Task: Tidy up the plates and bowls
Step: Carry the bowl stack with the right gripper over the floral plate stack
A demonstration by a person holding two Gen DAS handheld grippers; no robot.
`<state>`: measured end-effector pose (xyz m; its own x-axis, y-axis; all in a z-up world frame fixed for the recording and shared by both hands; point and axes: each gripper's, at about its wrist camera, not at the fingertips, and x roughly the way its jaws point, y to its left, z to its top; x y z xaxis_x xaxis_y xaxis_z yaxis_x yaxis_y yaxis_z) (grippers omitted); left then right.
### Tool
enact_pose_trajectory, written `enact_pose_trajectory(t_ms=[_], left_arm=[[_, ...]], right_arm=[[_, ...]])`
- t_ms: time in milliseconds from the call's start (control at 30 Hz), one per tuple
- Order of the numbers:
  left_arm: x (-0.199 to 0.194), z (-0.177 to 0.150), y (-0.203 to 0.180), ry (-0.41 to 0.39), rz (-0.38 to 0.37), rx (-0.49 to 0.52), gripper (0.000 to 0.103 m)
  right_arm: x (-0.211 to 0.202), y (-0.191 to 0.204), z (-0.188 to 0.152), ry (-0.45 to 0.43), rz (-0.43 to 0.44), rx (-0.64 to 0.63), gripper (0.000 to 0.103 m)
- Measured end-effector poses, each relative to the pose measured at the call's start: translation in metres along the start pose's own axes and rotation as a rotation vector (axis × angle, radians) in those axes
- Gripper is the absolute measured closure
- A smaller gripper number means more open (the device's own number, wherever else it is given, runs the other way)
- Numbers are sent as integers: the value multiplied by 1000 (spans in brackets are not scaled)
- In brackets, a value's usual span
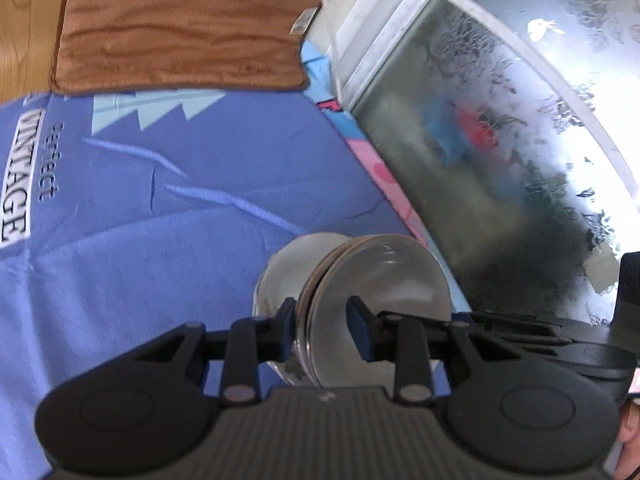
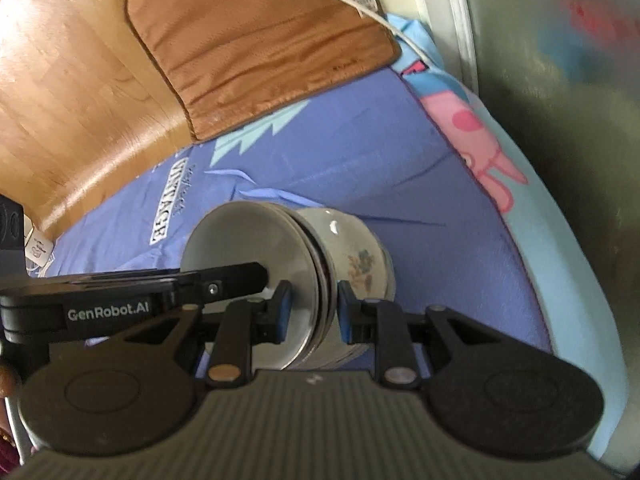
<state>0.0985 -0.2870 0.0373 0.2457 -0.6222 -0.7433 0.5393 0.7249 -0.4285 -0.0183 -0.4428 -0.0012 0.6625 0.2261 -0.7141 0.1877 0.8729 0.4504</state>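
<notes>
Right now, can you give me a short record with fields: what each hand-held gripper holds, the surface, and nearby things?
left hand-held gripper: fingers astride the plates
right hand-held gripper: fingers astride the same plates, from the opposite side
stack: plates against a floral bowl, on edge
surface: blue printed sheet
nearby: brown cushion, white cable

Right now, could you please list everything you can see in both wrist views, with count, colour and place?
Plates: stack, exact count unclear, white, between both grippers' fingers.
Bowl: one, white with floral print, against the plates.
Sheet: one, blue with "VINTAGE" print, underneath.
Mat: one, brown, beyond the sheet.
Cord: one, white, over the mat's corner.
Pink-patterned cloth: one, light blue, at the sheet's window side.
Window: one, frosted glass, white frame.
Wooden surface: light brown, beside the mat.
Left gripper: black, around the stack's rim.
Right gripper: black, around the stack's rim.
</notes>
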Motion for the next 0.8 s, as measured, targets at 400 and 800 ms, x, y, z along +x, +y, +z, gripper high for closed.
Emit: enact_pose_trajectory(t_ms=[400,800], left_arm=[[-12,1,-4,-56,28,53,63],[-49,-31,-12,-188,79,205,60]], right_arm=[[-13,11,-1,-155,-65,-128,68],[-53,20,-55,-462,-91,-84,60]])
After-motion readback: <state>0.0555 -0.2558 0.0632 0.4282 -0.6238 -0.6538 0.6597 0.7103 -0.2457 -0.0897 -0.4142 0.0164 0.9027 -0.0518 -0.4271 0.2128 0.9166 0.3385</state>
